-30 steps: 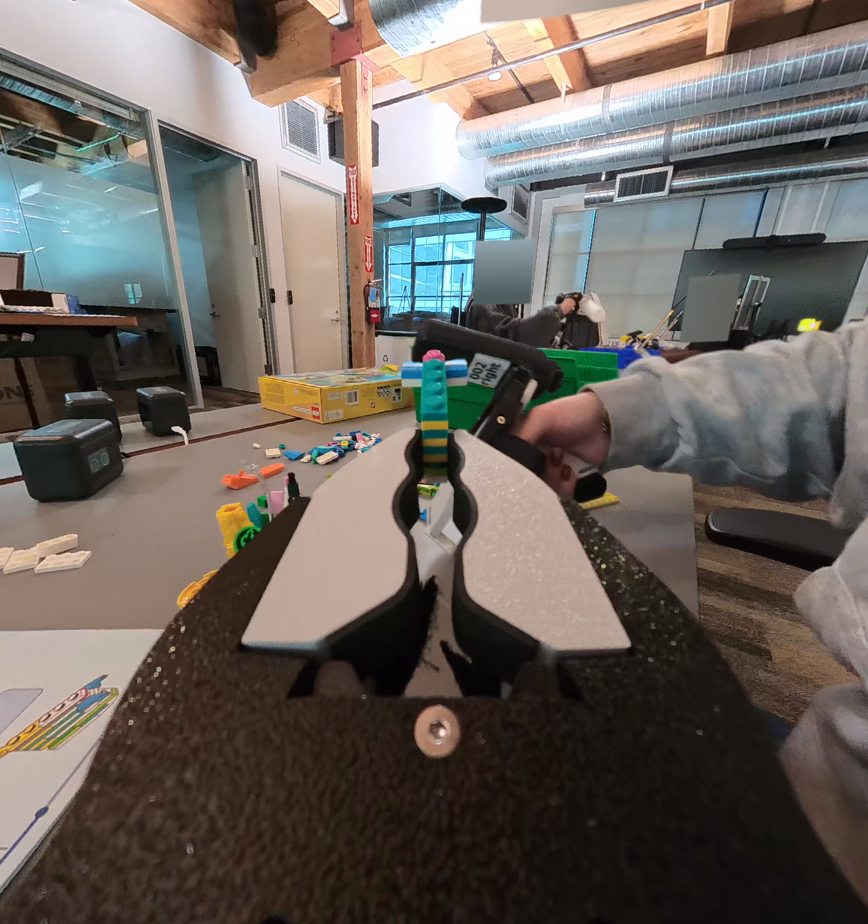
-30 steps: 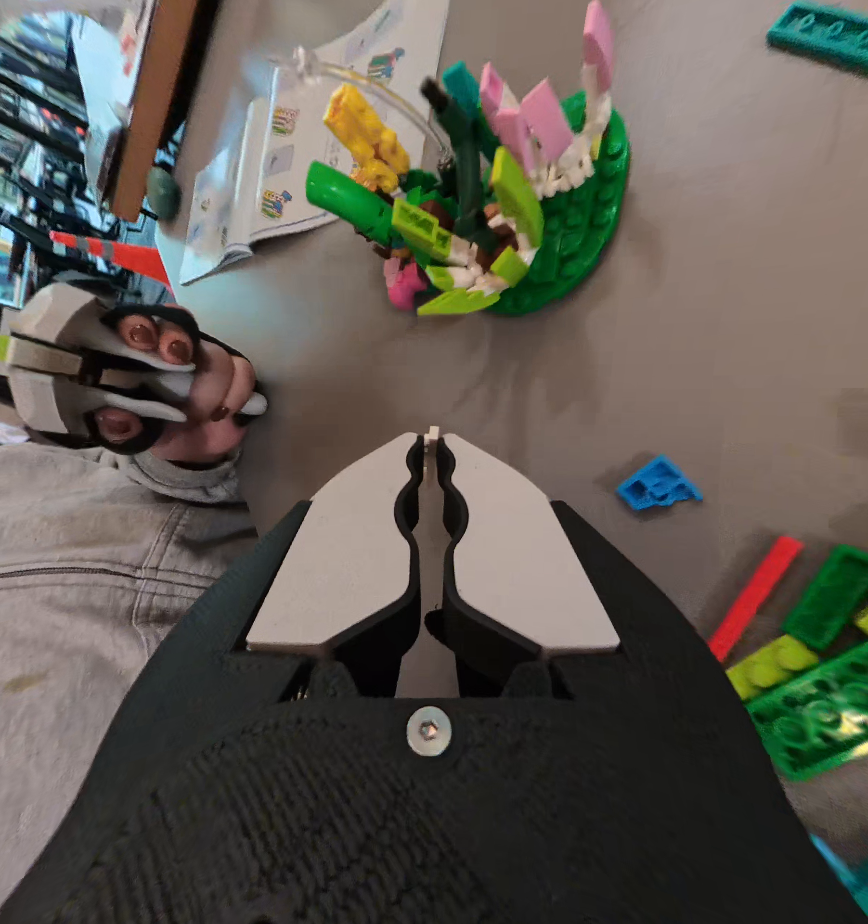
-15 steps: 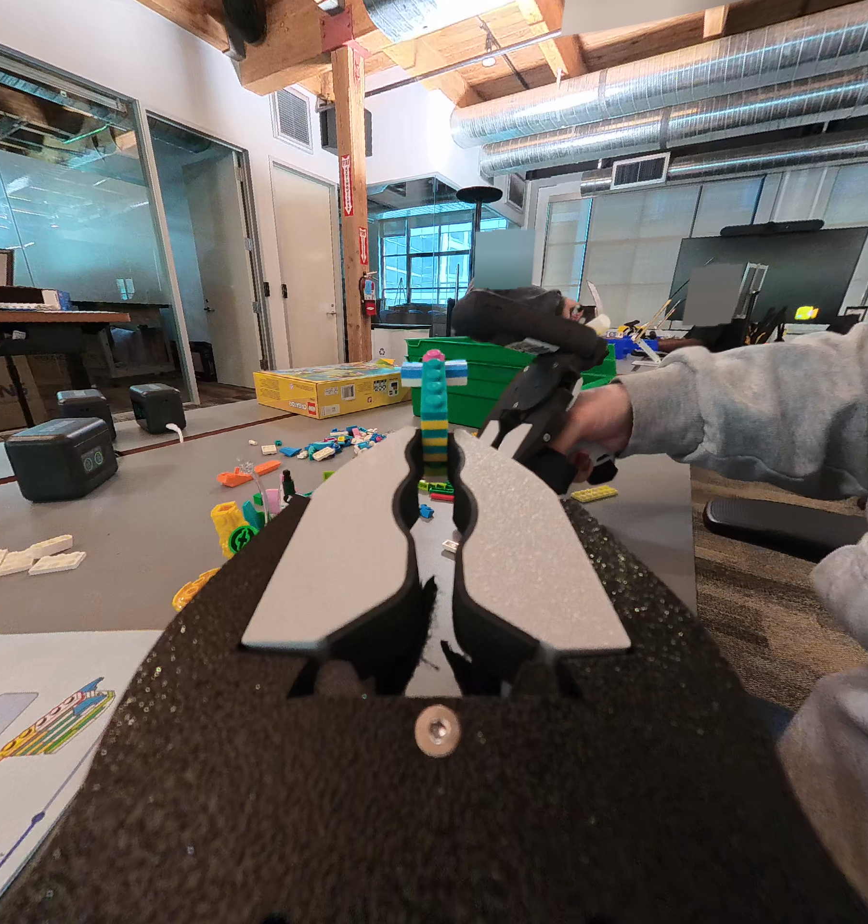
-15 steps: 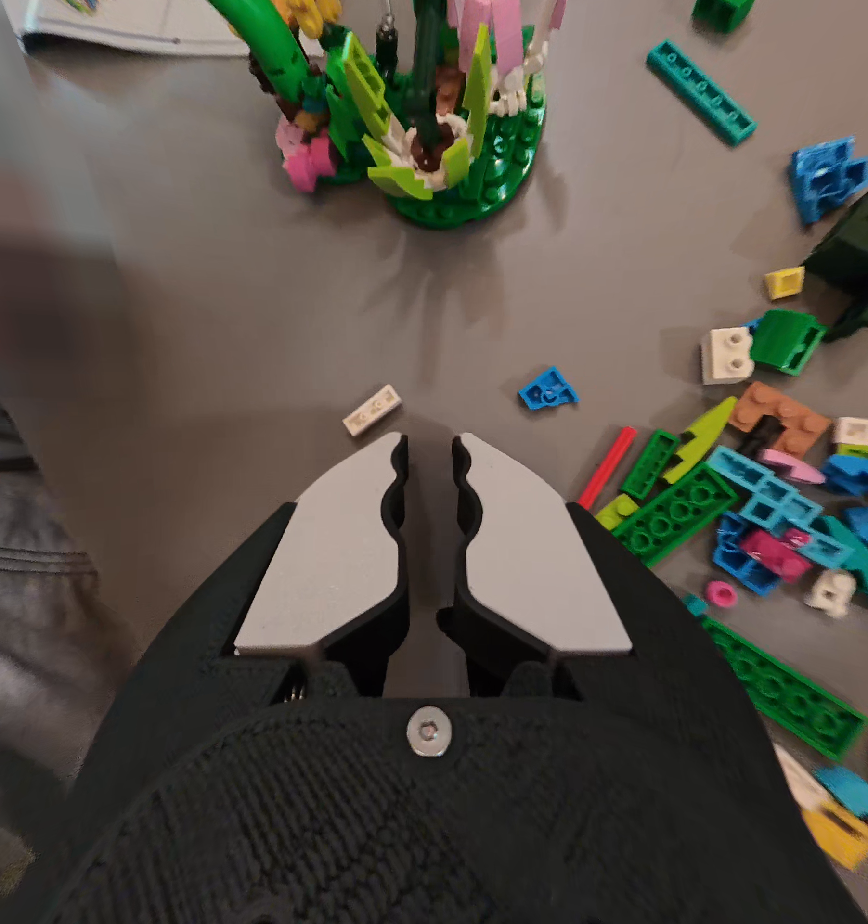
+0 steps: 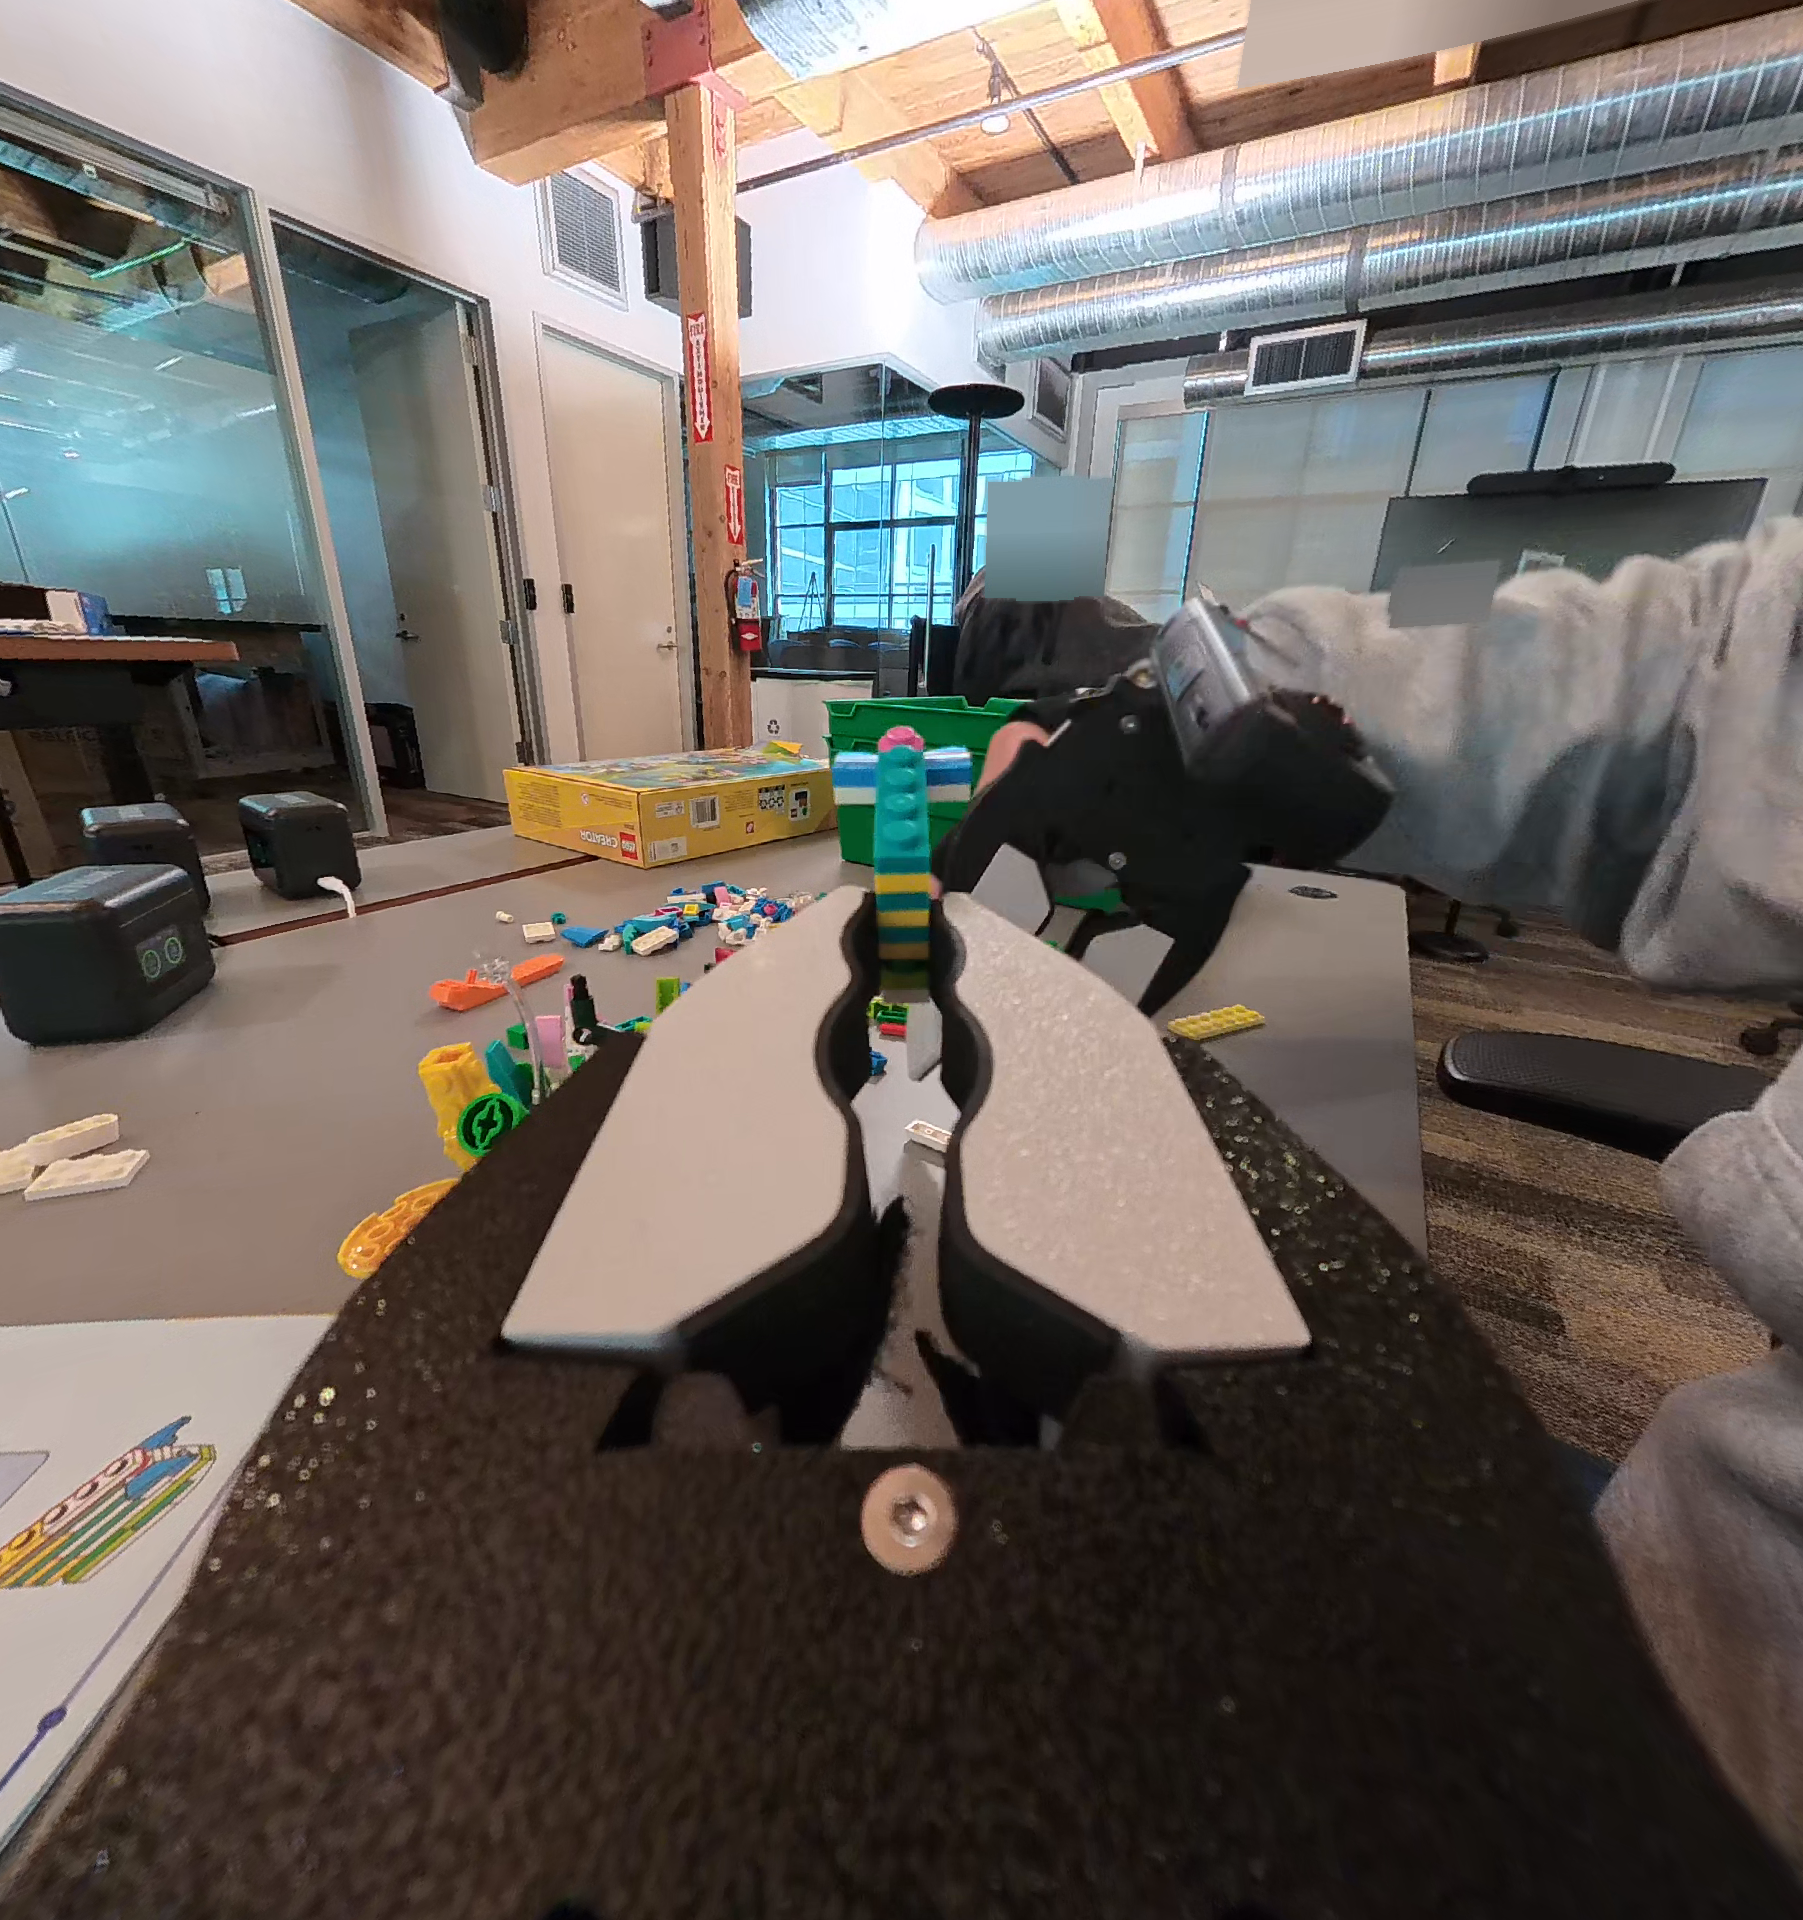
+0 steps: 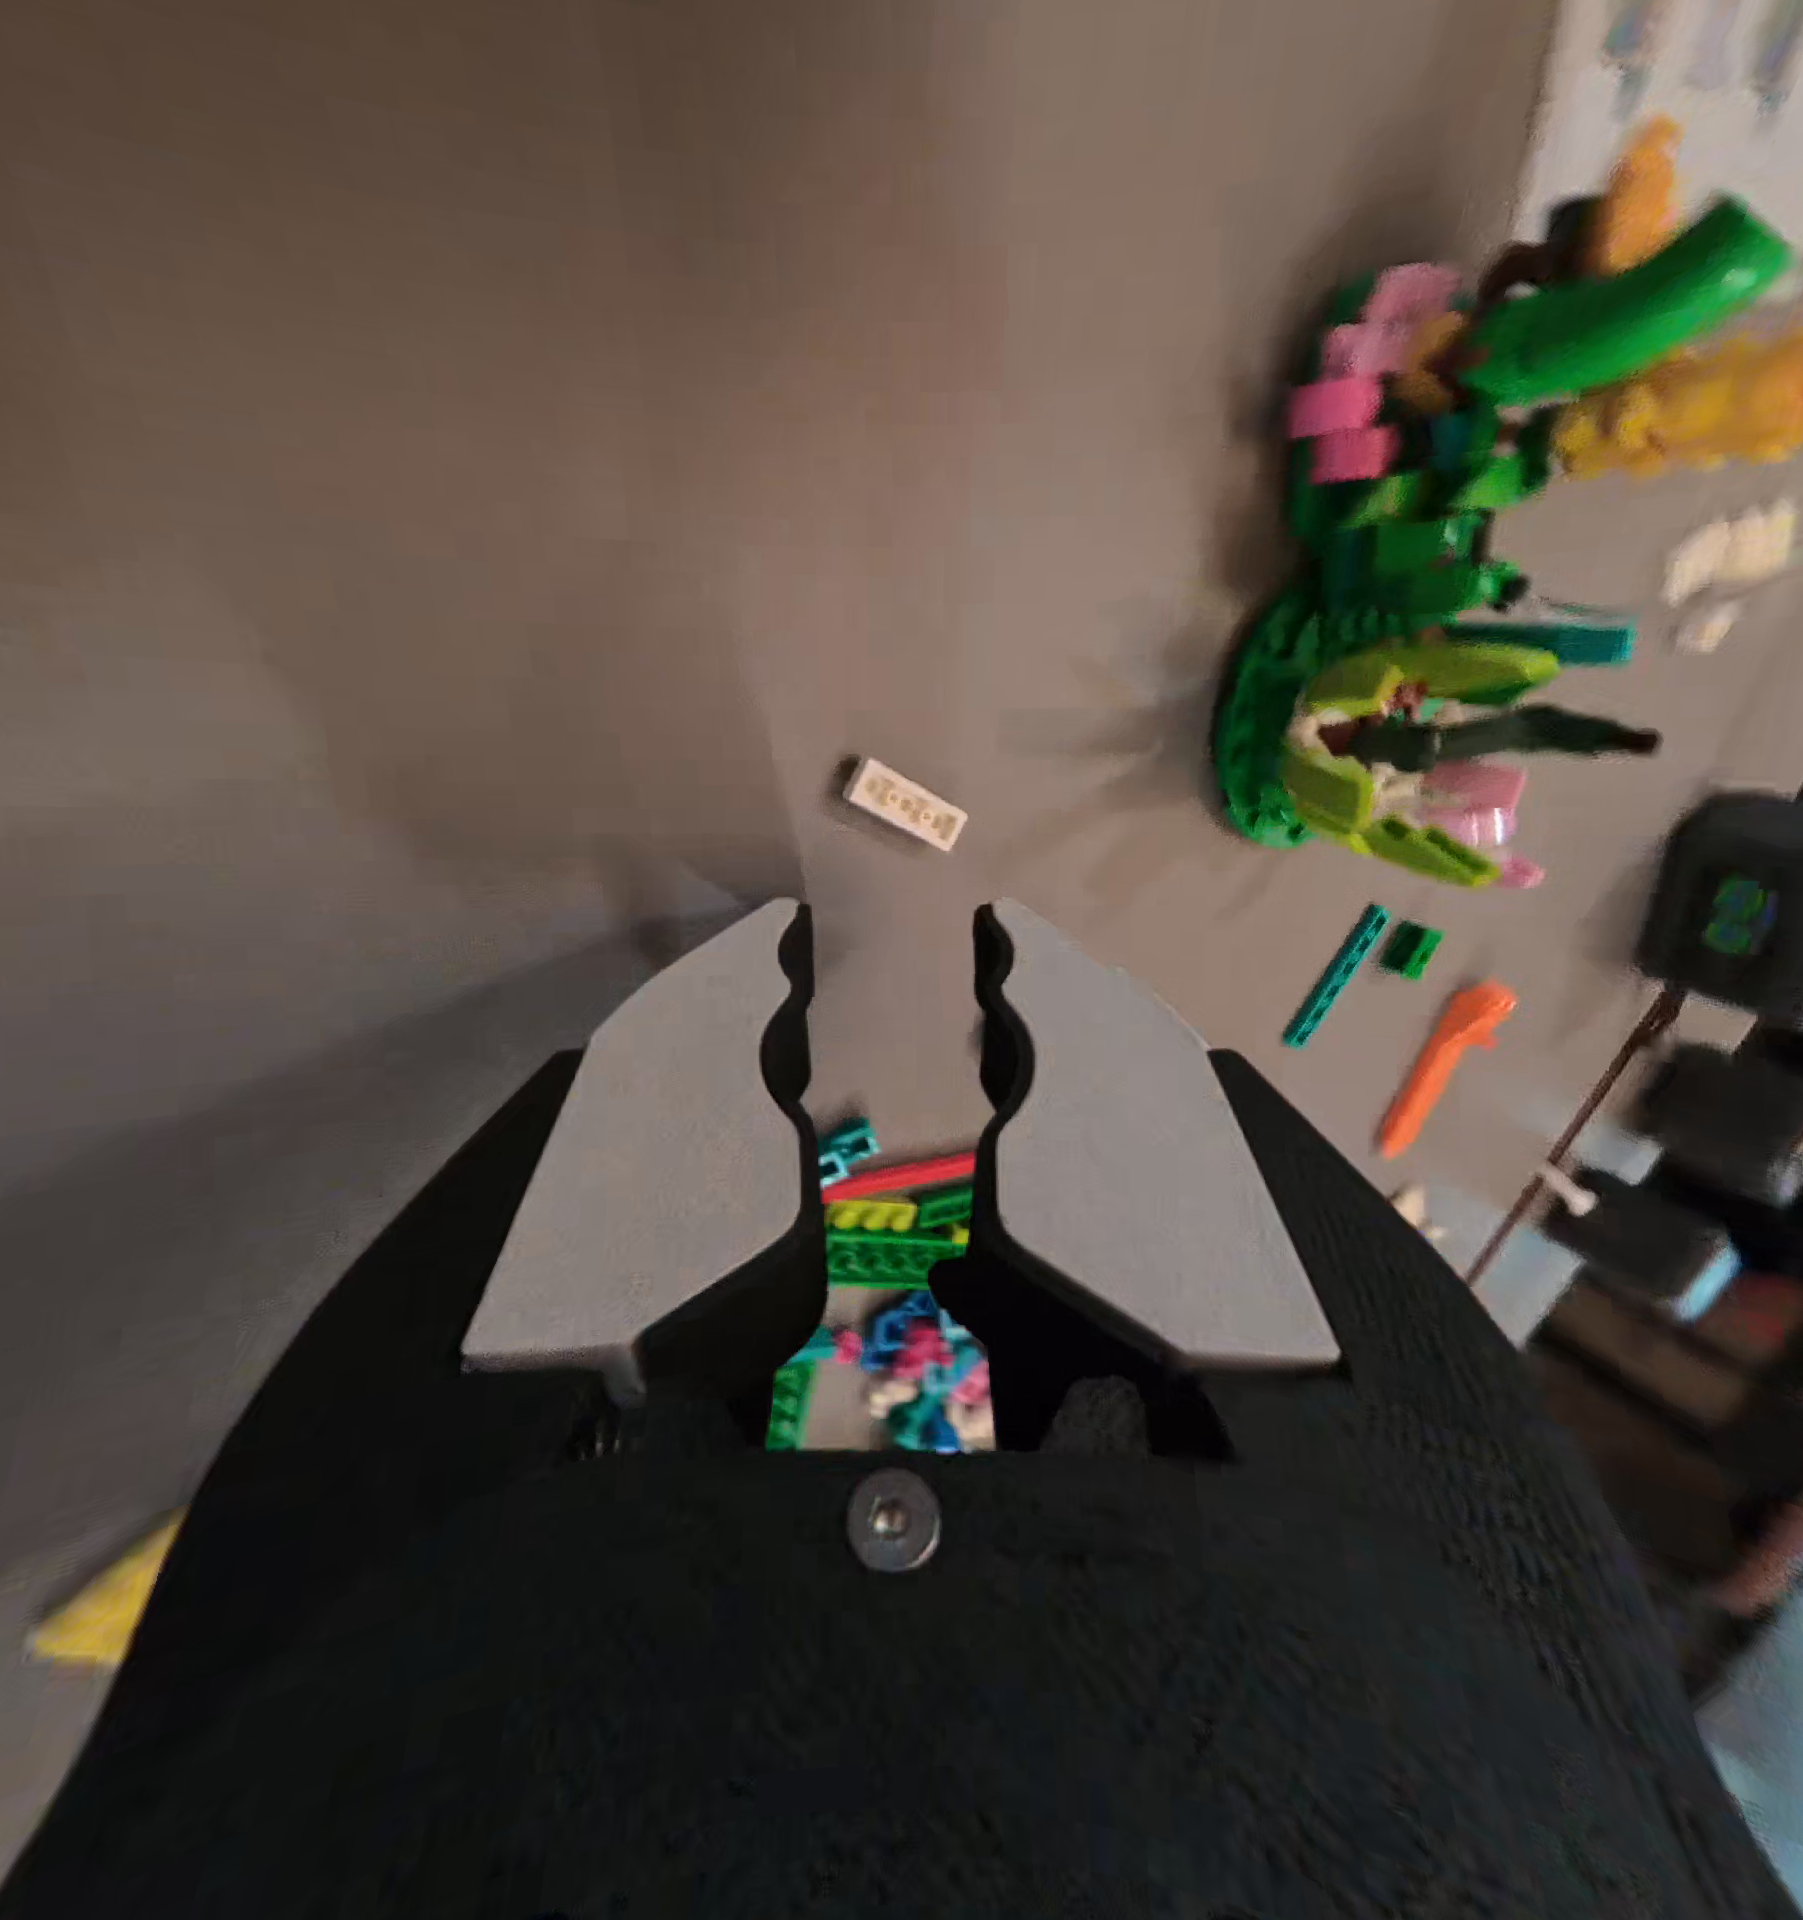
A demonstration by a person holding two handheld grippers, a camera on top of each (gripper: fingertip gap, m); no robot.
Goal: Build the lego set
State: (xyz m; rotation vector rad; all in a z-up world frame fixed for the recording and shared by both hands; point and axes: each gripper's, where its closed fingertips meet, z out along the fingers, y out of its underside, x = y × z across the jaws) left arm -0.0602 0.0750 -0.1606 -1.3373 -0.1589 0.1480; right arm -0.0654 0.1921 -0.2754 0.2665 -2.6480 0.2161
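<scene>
The left gripper point(image 5: 902, 920) is clamped on a small brick build point(image 5: 902, 831), an upright teal stem banded with yellow, carrying blue and white wing pieces and a pink stud on top; both fingertips press its lower striped part, and the build rises above them toward 12 o'clock. Under that gripper lies the grey table point(image 5: 253, 1039). At 9 o'clock an instruction sheet point(image 5: 45, 1455) lies at the near edge, and a little farther some white plates point(image 5: 35, 1158). Toward 11 o'clock stands a plant model point(image 5: 502, 1070) with yellow and green parts, then a scatter of loose bricks point(image 5: 689, 920), then a yellow box point(image 5: 668, 805). At 1 o'clock a hand in a grey sleeve holds the right gripper point(image 5: 1115, 951), tips pointing down to the table, beside a yellow plate point(image 5: 1217, 1021).

The right gripper point(image 6: 889, 920) stands with its fingers apart and nothing between the pads. Just ahead at 12 o'clock a white plate point(image 6: 904, 802) lies flat on the table point(image 6: 409, 520), apart from the tips. At 2 o'clock lies the green plant model point(image 6: 1396, 644), blurred, and at 3 o'clock a teal bar point(image 6: 1333, 977) and an orange piece point(image 6: 1448, 1060).
</scene>
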